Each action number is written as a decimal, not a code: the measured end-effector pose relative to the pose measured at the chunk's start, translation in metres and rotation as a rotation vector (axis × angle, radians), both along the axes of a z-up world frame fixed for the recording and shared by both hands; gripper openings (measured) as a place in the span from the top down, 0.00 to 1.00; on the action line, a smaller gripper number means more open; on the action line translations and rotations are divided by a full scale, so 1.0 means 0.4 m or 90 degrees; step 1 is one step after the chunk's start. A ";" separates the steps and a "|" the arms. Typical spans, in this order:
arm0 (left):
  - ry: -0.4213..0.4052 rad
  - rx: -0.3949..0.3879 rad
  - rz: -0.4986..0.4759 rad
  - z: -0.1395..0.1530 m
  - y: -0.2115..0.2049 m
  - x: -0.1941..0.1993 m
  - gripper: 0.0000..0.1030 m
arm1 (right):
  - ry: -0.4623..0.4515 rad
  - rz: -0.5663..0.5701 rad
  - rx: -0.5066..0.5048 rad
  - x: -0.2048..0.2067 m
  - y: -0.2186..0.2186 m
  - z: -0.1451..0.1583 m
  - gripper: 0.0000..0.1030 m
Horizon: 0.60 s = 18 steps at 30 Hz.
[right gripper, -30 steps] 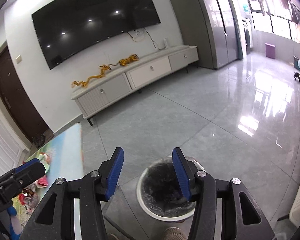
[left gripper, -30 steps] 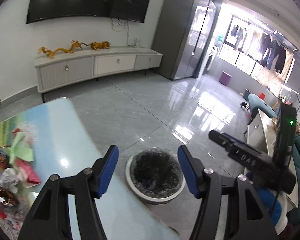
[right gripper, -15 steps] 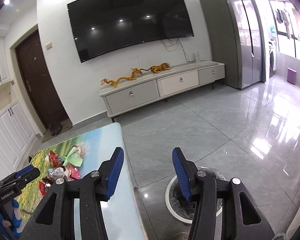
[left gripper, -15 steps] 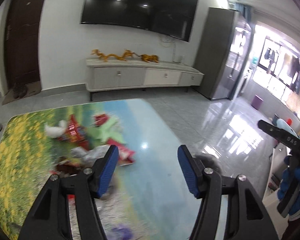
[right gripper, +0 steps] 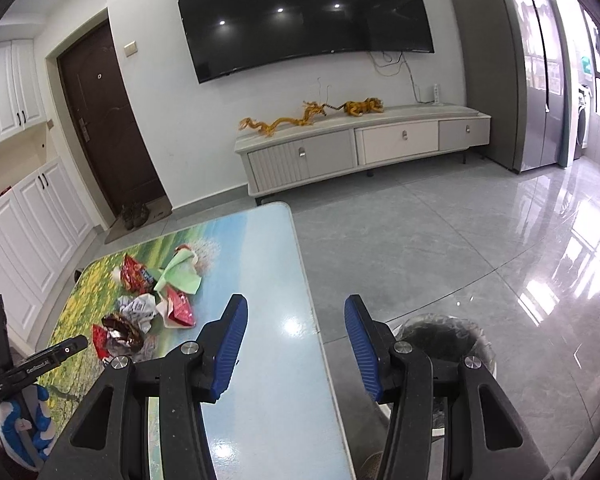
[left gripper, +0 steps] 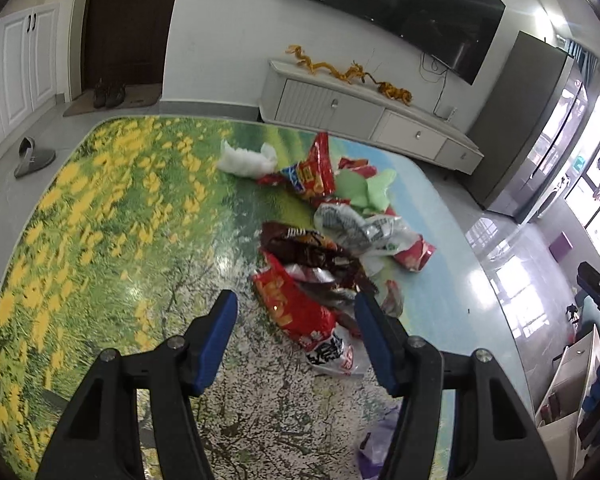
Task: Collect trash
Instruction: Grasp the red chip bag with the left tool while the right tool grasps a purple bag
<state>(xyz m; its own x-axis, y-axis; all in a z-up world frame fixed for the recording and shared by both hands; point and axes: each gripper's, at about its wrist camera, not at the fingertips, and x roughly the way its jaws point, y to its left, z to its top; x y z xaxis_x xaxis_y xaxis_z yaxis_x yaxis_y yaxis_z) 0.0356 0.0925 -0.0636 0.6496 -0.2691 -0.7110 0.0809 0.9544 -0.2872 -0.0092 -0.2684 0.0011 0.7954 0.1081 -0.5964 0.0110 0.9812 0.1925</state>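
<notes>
A heap of crumpled snack wrappers (left gripper: 316,256) lies on the table with the flower-field print (left gripper: 100,240). In it are a red packet (left gripper: 292,308), a dark brown packet (left gripper: 304,244), a white-and-grey bag (left gripper: 352,228), green paper (left gripper: 364,192) and white tissue (left gripper: 244,162). My left gripper (left gripper: 296,312) hangs open above the near end of the heap, nothing between its blue pads. In the right wrist view my right gripper (right gripper: 296,322) stands open and empty over the table's right edge. The wrappers (right gripper: 140,312) lie to its left, and the black-lined bin (right gripper: 448,340) stands on the floor to its right.
A purple scrap (left gripper: 376,440) lies at the table's near edge. Beyond the table are a white TV cabinet (right gripper: 360,148), a dark door (right gripper: 104,120) with shoes by it, and a slipper (left gripper: 32,158) on the floor. Grey tiled floor (right gripper: 460,240) stretches to the right.
My left gripper has swung left from above the bin, over the table, and down toward the wrappers. The right gripper has turned left too, from over the bin to the table's edge. Both stay open.
</notes>
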 end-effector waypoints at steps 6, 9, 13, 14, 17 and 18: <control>0.023 -0.005 -0.008 -0.039 -0.017 0.023 0.46 | 0.026 0.037 -0.001 0.012 0.040 -0.033 0.53; 0.034 -0.006 -0.009 -0.056 -0.021 0.037 0.51 | 0.037 0.053 -0.001 0.019 0.058 -0.048 0.53; 0.044 -0.011 -0.014 -0.075 -0.025 0.042 0.58 | 0.052 0.072 -0.003 0.032 0.083 -0.070 0.53; 0.044 -0.016 -0.015 -0.078 -0.023 0.042 0.59 | 0.055 0.074 -0.003 0.036 0.088 -0.075 0.53; 0.039 -0.030 -0.019 -0.083 -0.016 0.044 0.62 | 0.065 0.086 -0.002 0.047 0.109 -0.090 0.53; 0.037 -0.033 -0.021 -0.085 -0.015 0.045 0.63 | 0.068 0.091 -0.002 0.050 0.114 -0.094 0.53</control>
